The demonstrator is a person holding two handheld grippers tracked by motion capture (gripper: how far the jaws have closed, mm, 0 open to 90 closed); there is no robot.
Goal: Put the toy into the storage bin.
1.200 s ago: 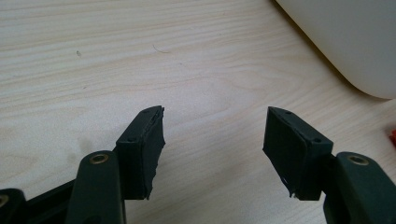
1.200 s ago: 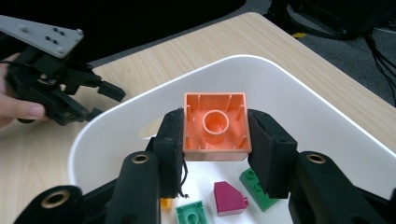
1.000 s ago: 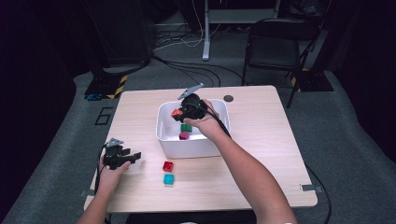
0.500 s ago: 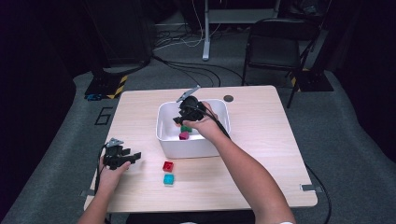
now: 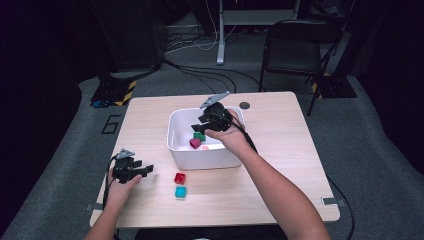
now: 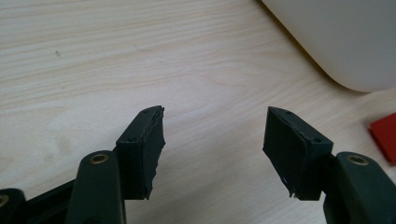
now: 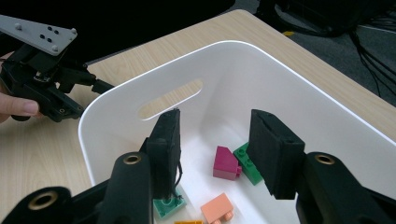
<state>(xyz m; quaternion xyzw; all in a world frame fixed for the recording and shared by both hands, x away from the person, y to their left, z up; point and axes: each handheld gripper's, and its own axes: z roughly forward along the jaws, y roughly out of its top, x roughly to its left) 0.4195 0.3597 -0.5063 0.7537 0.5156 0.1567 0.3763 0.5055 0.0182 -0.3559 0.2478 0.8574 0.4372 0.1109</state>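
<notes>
We are watching the right tool (image 5: 202,123) hovering over the white bin (image 5: 180,154) at mid-tabletop (image 5: 280,165), its jaws standing wide and empty in the right gripper view (image 7: 215,147). Half a second back the tool was sitting lower in the bin; now it is riding a little higher, near the bin's far rim, with the grey plate tilted up. A second back it was holding much the same spot. Inside the bin we are noting a magenta brick (image 7: 225,163) touching a green brick (image 7: 247,164), a teal-green brick (image 7: 166,205) partly behind the left-hand jaw, a peach brick (image 7: 217,208) near the bottom edge, and a sliver of orange below that which we cannot identify. From above, the magenta brick (image 5: 195,143) and green brick (image 5: 200,136) are lying just beneath the tool. The left tool (image 5: 145,171) is resting on the tabletop left of the bin, unchanged across the frames, jaws wide with bare wood between them (image 6: 212,149). Out on the tabletop, a red brick (image 5: 180,178) and a cyan brick (image 5: 180,192) are lying just beside each other in front of the bin, unmoved; the red one (image 6: 385,137) is showing at the edge of the left gripper view.
</notes>
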